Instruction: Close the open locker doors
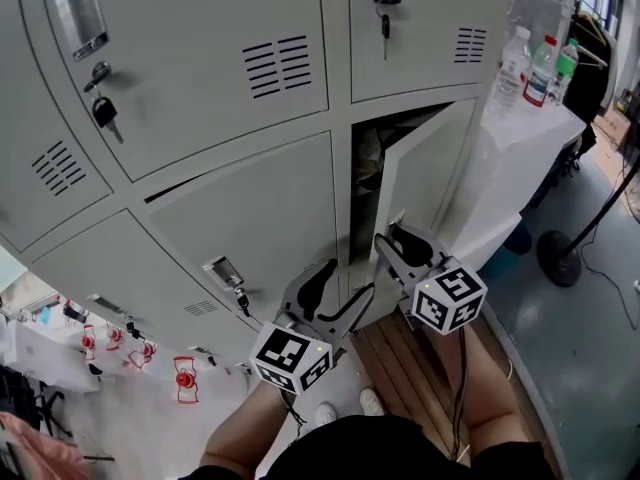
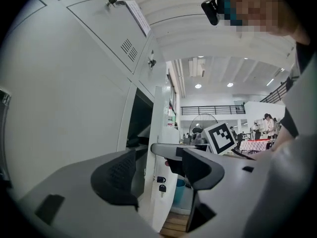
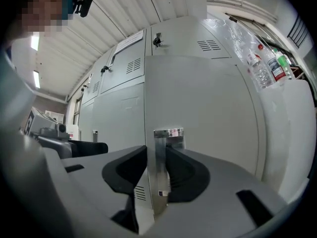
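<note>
Between the right tongs (image 3: 156,155) sits the locker door edge (image 3: 166,134).

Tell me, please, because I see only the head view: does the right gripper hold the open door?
Observer: In the right gripper view, the right gripper has one jaw on each side of the door at its free edge. Both pads seem to touch it.
Operator: Which part of the edge is it?
Observer: The part with the metal latch plate. The plate stands between the jaws.
Operator: Is there a key on this door?
Observer: Yes. The left gripper view shows keys hanging from it.
</note>
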`<state>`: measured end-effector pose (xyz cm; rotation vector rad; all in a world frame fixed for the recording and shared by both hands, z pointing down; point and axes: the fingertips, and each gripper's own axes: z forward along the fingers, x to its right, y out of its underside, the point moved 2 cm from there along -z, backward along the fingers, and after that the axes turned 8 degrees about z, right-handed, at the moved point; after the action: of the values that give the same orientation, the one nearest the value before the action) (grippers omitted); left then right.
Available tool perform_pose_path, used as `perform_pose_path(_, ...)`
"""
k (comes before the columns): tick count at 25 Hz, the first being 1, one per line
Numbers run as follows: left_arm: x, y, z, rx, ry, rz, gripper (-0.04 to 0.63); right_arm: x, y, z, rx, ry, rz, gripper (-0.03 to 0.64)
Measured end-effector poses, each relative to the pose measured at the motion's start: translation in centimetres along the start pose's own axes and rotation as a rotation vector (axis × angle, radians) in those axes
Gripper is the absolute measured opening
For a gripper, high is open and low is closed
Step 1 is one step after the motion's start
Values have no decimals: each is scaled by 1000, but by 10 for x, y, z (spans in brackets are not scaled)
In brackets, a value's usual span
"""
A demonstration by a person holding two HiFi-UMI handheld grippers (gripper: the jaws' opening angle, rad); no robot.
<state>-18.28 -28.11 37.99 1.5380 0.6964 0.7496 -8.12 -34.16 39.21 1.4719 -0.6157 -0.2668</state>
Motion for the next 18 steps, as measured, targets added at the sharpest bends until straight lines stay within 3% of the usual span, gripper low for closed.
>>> perform_pose_path(18,-23,-1,-9,-20,-214,27,308,9,-3,62,-14,-134,33,121)
